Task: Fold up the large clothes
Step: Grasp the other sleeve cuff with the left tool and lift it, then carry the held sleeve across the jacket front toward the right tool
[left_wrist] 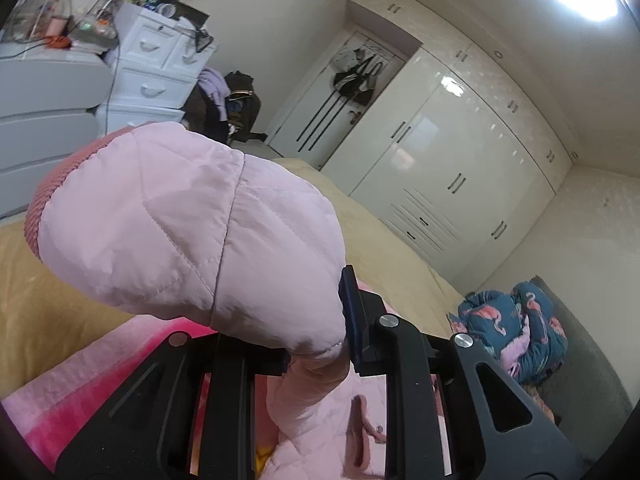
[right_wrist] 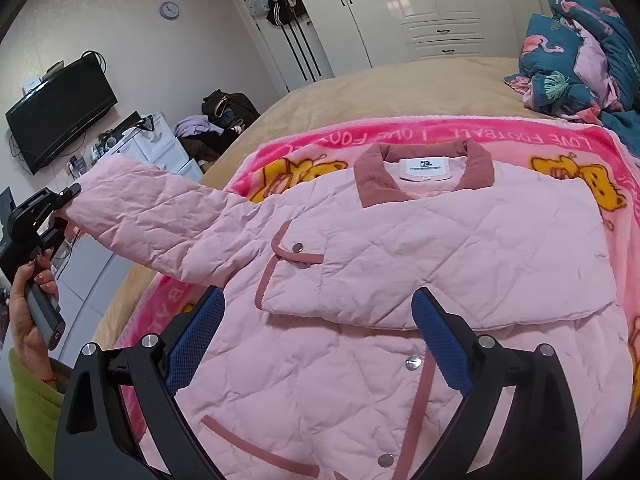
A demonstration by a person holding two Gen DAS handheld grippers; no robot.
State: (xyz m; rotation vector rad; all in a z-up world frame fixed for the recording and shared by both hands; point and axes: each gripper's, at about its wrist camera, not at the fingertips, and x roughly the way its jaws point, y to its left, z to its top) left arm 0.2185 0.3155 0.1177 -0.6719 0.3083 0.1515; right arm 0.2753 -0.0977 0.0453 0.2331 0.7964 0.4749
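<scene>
A pink quilted jacket (right_wrist: 400, 240) lies face up on a pink cartoon blanket (right_wrist: 304, 140) on the bed. One sleeve is folded across its chest (right_wrist: 500, 248). My left gripper (left_wrist: 316, 340) is shut on the cuff end of the other sleeve (left_wrist: 180, 224) and holds it lifted off the bed to the left; this also shows in the right wrist view (right_wrist: 68, 204). My right gripper (right_wrist: 316, 320) is open, hovering just above the jacket's front below the folded sleeve.
A tan bedspread (right_wrist: 360, 84) covers the bed. A crumpled blue flamingo quilt (right_wrist: 580, 48) lies at the far right corner. White drawers (left_wrist: 152, 64), a wall TV (right_wrist: 60, 112) and wardrobes (right_wrist: 420, 0) surround the bed.
</scene>
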